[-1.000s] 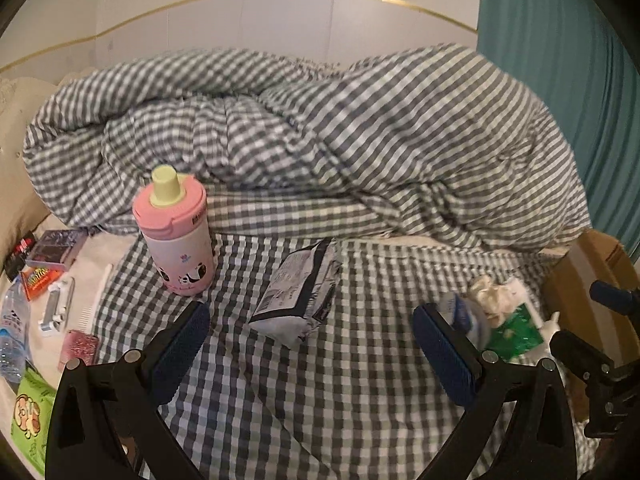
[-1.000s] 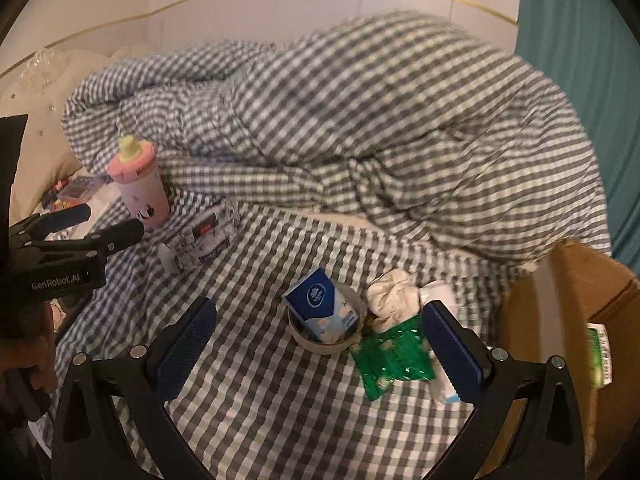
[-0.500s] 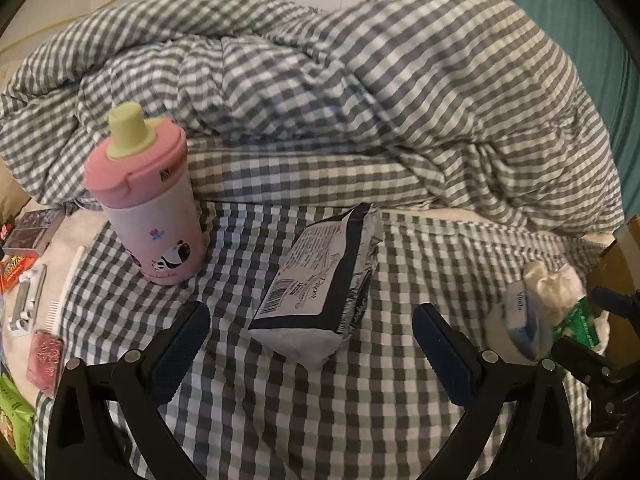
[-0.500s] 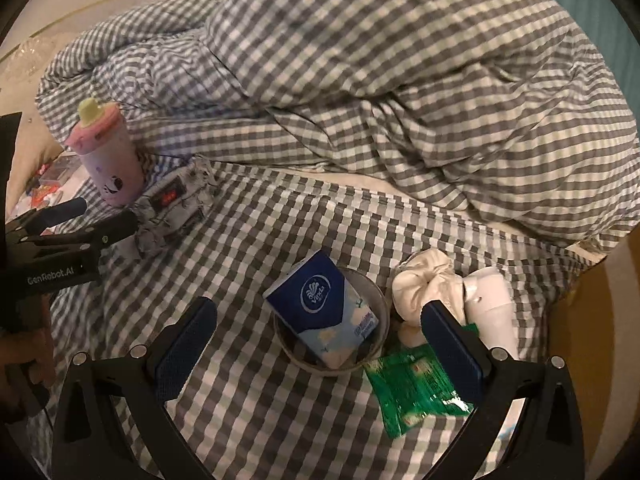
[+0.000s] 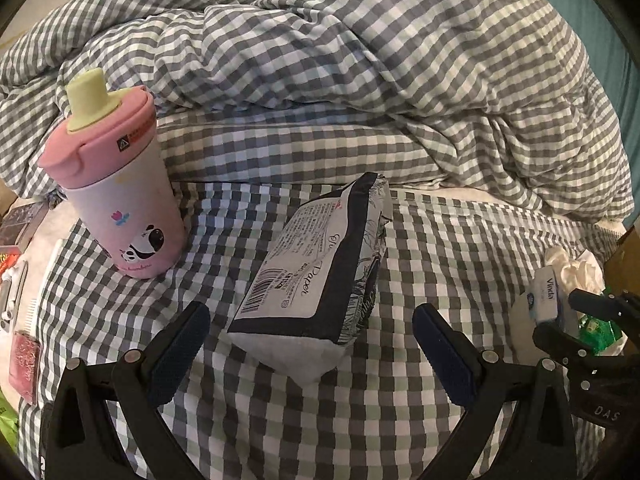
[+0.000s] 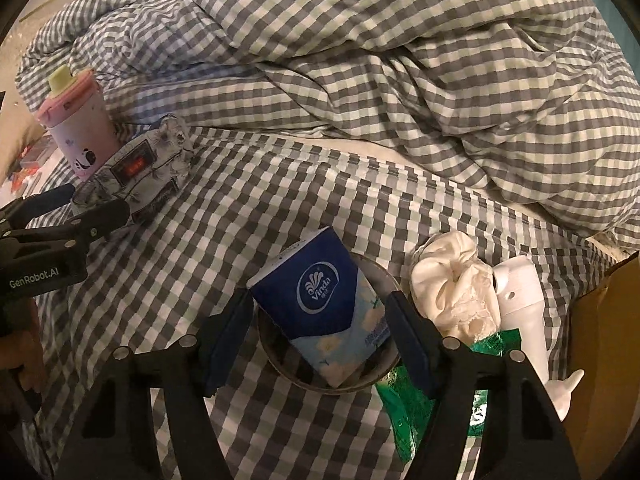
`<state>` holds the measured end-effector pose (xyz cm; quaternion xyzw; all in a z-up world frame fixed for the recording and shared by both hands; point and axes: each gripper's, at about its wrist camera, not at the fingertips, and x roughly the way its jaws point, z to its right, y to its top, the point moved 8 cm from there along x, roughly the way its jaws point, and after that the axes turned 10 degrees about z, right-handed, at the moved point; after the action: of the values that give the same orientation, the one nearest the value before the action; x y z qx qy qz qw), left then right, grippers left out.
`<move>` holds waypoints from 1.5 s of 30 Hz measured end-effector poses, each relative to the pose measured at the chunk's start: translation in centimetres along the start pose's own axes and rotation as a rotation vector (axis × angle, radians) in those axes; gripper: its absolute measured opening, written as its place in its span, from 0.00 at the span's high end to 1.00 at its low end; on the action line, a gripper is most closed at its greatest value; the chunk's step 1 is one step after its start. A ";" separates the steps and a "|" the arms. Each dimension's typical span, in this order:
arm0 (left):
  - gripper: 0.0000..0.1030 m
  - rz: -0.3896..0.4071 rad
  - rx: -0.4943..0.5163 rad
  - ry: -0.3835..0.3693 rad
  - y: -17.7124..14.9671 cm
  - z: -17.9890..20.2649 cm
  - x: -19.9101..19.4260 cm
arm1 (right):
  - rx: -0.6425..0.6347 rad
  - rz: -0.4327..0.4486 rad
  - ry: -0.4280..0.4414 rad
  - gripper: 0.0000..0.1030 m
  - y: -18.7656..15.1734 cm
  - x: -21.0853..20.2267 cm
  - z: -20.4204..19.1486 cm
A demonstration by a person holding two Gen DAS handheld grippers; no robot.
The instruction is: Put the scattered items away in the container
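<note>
My left gripper is open, its pads on either side of the near end of a black-and-white tissue pack lying on the checked bedsheet, not touching it. My right gripper has its pads close on both sides of a blue Vinda tissue pack that stands in a small round bowl; whether they press on it is unclear. A pink sippy cup stands left of the black-and-white pack. The brown cardboard box is at the right edge.
A rumpled checked duvet rises behind everything. A white cloth, a white bottle and a green packet lie right of the bowl. Small items, among them a comb and a pink case, lie at the left.
Both grippers have moved forward and down toward their packs. The right gripper's jaws have narrowed around the blue Vinda pack. The left jaws stay wide.
</note>
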<state>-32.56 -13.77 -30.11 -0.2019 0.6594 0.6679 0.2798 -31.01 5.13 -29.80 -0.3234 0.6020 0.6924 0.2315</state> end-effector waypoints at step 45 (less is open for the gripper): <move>0.77 0.125 -0.012 -0.109 3.9 4.2 -10.1 | 0.150 0.189 0.111 0.72 1.2 -12.3 2.2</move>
<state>-26.96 -10.60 -20.47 -0.1255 0.6506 0.6980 0.2716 -23.83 7.97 -19.91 -0.2847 0.6919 0.6451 0.1549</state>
